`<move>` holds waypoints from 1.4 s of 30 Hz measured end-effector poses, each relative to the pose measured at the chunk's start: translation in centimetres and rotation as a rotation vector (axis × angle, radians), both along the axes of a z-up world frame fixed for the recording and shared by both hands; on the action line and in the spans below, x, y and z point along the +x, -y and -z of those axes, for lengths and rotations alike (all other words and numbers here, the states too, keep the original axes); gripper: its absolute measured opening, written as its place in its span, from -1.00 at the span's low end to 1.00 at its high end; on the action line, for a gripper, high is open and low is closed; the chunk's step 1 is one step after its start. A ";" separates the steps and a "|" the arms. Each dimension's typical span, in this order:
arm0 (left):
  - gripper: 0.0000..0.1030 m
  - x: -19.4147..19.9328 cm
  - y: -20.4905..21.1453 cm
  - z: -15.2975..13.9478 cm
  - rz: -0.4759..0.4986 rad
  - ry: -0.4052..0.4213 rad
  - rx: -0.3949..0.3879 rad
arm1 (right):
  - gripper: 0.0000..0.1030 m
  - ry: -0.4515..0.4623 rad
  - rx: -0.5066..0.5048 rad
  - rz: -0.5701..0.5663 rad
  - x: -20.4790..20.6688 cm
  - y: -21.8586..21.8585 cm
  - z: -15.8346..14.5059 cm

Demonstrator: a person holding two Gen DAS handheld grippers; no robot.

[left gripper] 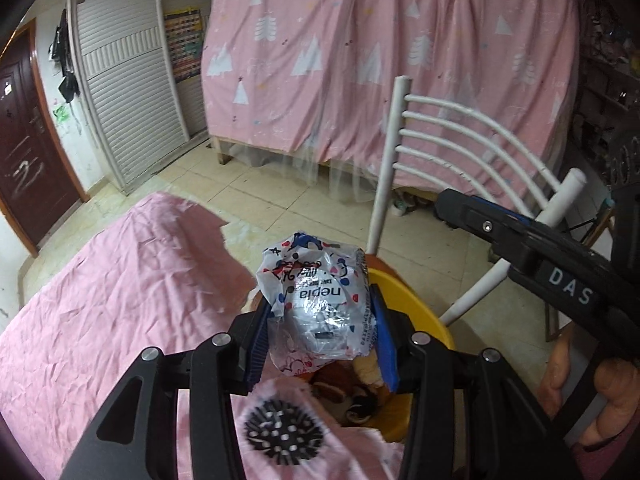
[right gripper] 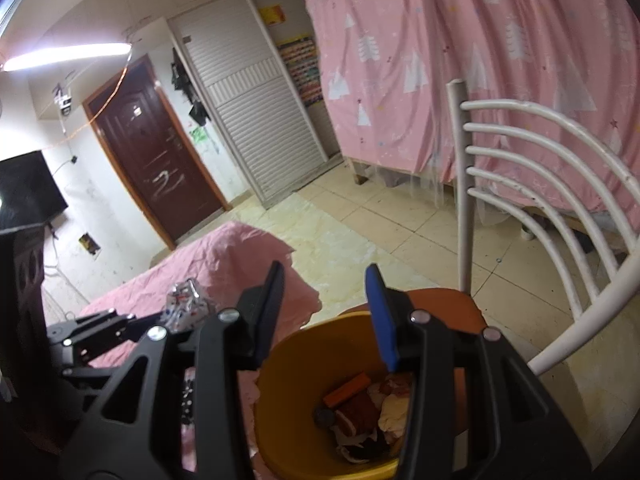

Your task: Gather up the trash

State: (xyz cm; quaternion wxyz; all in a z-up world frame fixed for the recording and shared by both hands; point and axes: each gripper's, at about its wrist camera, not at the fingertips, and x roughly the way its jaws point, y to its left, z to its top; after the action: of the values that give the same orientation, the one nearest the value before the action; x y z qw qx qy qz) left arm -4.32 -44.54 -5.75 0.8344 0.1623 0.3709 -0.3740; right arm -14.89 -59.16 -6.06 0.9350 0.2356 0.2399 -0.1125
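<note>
From the left wrist, the left gripper (left gripper: 320,332) sits at lower centre, its blue-padded jaws clenched on a crumpled wrapper (left gripper: 318,300) of white and silver plastic with red and blue spots; the word "nepia" reads upside down on it, beside some small print too crumpled to read. The wrapper hangs just above the rim of a yellow bin (left gripper: 416,312), which holds brown and pale scraps at lower centre. The right gripper (left gripper: 444,206) enters from the right edge with the letters "DAS" on its side, though this view does not settle how its jaws stand. A pink cloth (left gripper: 100,300) covers the table at left, and a white chair (left gripper: 452,152) stands upper right before a pink curtain (left gripper: 380,48) printed with white trees. From the right wrist, the right gripper (right gripper: 326,312) is at lower centre, jaws spread wide with nothing between them, over the bin (right gripper: 288,364), where an orange piece and brown scraps lie. At lower left the left gripper (right gripper: 172,322) holds the wrapper (right gripper: 186,306) above the cloth (right gripper: 240,260). The chair (right gripper: 532,168) fills the right side, the bin resting on its orange seat (right gripper: 448,300); a dark door (right gripper: 152,152) at left bears white scrawls that cannot be read.
</note>
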 end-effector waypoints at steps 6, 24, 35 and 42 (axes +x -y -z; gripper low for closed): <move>0.46 -0.1 -0.5 -0.8 0.022 -0.036 -0.069 | 0.07 0.010 0.000 0.049 -1.2 0.2 -1.2; 0.66 2.0 -10.3 -3.4 -0.166 0.041 -0.163 | 0.52 -0.002 -0.098 -0.058 2.4 -7.4 -3.5; 0.76 3.1 -17.9 -4.3 -0.369 0.159 -0.148 | 0.82 0.035 -0.180 -0.191 4.3 -12.6 -4.6; 0.78 3.3 -22.2 -5.3 -0.501 0.229 -0.102 | 0.88 0.109 -0.245 -0.294 5.5 -16.9 -5.4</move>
State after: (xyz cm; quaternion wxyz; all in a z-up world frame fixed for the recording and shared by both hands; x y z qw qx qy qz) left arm -1.00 -22.34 -0.46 0.9444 0.0647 0.2835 -0.1534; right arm -9.34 -42.22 -0.70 0.9747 0.0881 0.2053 0.0097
